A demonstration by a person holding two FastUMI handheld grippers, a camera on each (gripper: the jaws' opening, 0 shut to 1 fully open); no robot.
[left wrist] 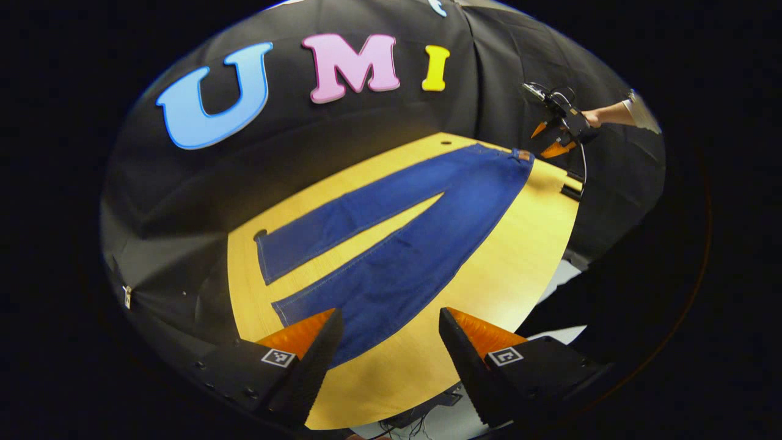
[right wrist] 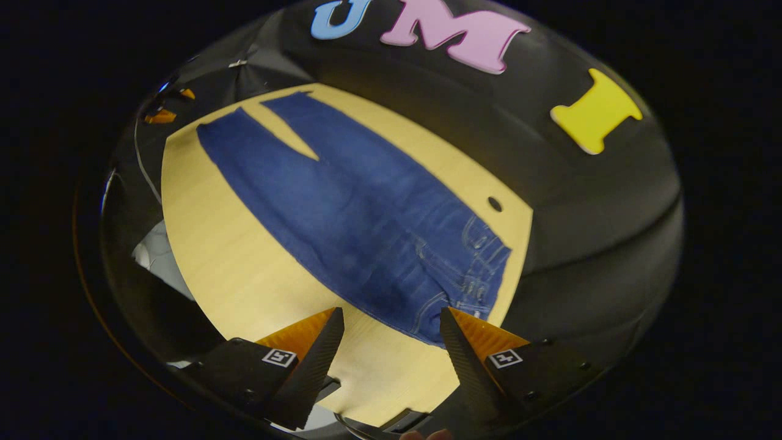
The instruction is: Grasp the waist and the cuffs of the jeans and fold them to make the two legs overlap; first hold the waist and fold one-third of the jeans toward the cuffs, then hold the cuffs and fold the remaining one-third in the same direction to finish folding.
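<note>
— So, both pairs of fingers stand apart, holding nothing?
— Yes. The left gripper (left wrist: 388, 342) hangs over the cuffs (left wrist: 269, 269), the right gripper (right wrist: 391, 342) just short of the waist (right wrist: 482, 269).
— And the jeans (left wrist: 415, 232)?
— Flat on the desk (left wrist: 507, 269), legs splayed (a wedge of wood between them). A hand (left wrist: 602, 115) holds the right gripper at the far end.

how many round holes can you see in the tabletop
2. One hole lies near the table's far edge beside the waist of the jeans; another hole sits at the far edge by the far leg's cuff. The jeans may cover more.
</note>
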